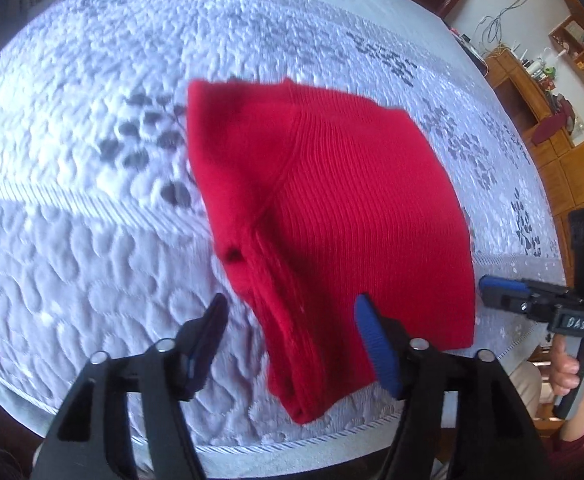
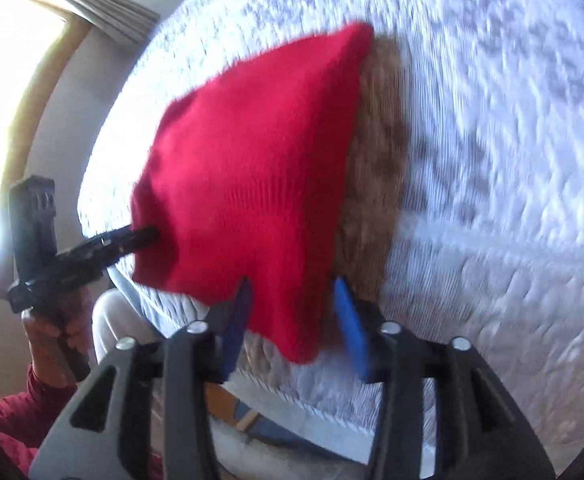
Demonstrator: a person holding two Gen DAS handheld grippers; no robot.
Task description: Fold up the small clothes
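The left gripper [image 1: 289, 308] is seen with its jaws spread and nothing pinched between them; the near folded edge of the red knit garment [image 1: 332, 208] lies below the gap, untouched as far as can be told. The right gripper [image 2: 292, 292] is likewise released, its blue pads [image 2: 350, 328] standing either side of the garment's near corner without pressing on it (motion blur limits certainty here). The garment is found folded on the white quilted bedspread [image 1: 91, 160], close to the bed's near edge, one corner lying very near that edge in the right wrist view. A brownish patch [image 2: 376, 184] is noted just beyond the garment; its nature cannot be told. Risk judged: a pad could snag the loose knit and drag the fold open, or the overhanging corner could slip off the edge.
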